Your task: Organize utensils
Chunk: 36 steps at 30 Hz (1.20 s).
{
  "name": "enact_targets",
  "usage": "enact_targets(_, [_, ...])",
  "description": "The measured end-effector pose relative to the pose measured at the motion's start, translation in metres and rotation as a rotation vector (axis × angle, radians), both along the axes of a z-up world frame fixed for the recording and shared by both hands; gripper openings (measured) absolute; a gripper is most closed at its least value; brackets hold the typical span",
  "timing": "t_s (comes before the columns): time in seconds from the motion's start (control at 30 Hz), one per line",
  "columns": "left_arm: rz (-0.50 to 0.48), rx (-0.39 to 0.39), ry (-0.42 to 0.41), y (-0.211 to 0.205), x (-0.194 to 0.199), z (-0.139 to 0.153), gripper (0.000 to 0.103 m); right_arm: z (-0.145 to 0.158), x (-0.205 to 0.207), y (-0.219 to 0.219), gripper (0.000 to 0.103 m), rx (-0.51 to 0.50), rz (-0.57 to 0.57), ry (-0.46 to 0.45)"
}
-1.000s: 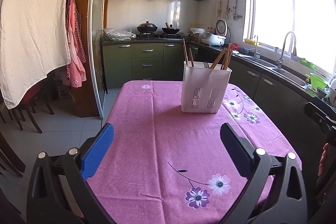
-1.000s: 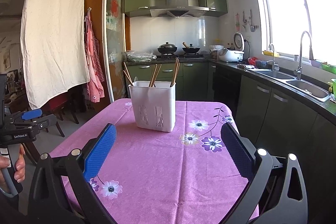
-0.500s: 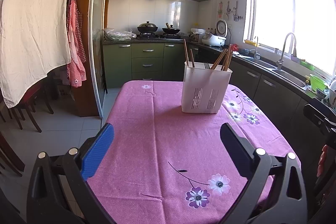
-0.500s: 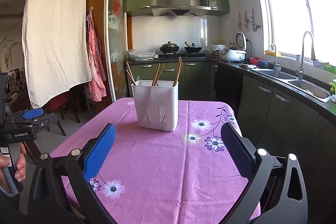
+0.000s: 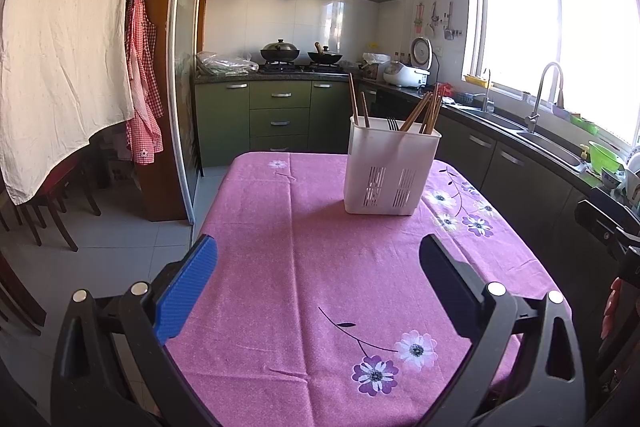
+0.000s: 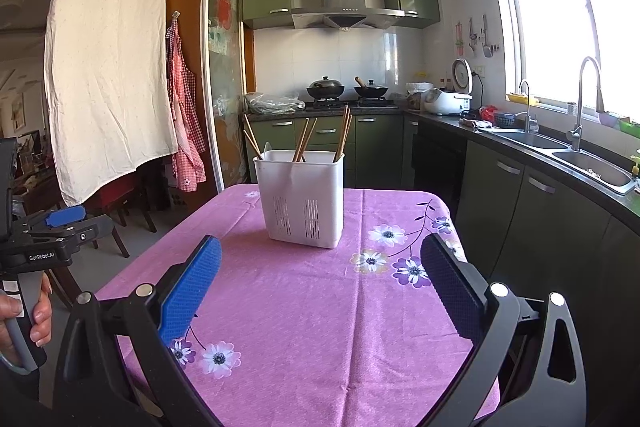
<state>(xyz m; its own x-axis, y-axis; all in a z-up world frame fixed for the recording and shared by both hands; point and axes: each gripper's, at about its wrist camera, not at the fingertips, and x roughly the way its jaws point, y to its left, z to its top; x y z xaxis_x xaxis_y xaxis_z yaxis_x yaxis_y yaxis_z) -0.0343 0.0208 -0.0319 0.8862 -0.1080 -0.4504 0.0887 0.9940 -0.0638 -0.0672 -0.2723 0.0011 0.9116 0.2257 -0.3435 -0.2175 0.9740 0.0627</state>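
A white slotted utensil holder [image 5: 390, 173] [image 6: 302, 201] stands upright on the pink flowered tablecloth [image 5: 320, 267] [image 6: 320, 307], toward the table's far side. Several wooden chopsticks [image 5: 420, 111] [image 6: 304, 143] lean inside it, and a fork's tines [image 5: 393, 124] show in the left wrist view. My left gripper [image 5: 318, 263] hovers open over the near table, well short of the holder, with nothing between its fingers. My right gripper [image 6: 320, 261] is likewise open, empty and short of the holder. In the right wrist view the left gripper [image 6: 56, 227] appears at the left edge, held by a hand [image 6: 36, 319].
Dark counters with a sink and tap [image 6: 584, 131] run along the right wall under a bright window. A stove with two pans [image 6: 344, 91] and green cabinets stand behind the table. Chairs [image 5: 48, 211], a hanging white cloth and a checked apron are at the left.
Both views have shifted slightly: the holder sits a little higher and closer in the right wrist view. Both grippers stay open and empty.
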Motion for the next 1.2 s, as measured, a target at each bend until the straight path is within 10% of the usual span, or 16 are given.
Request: enact_targets(1.2, [0.0, 0.002, 0.008, -0.0051, 0.0002, -0.0054, 0.096, -0.0024, 0.0007, -0.0002, 0.098, 0.011, 0.01, 0.009])
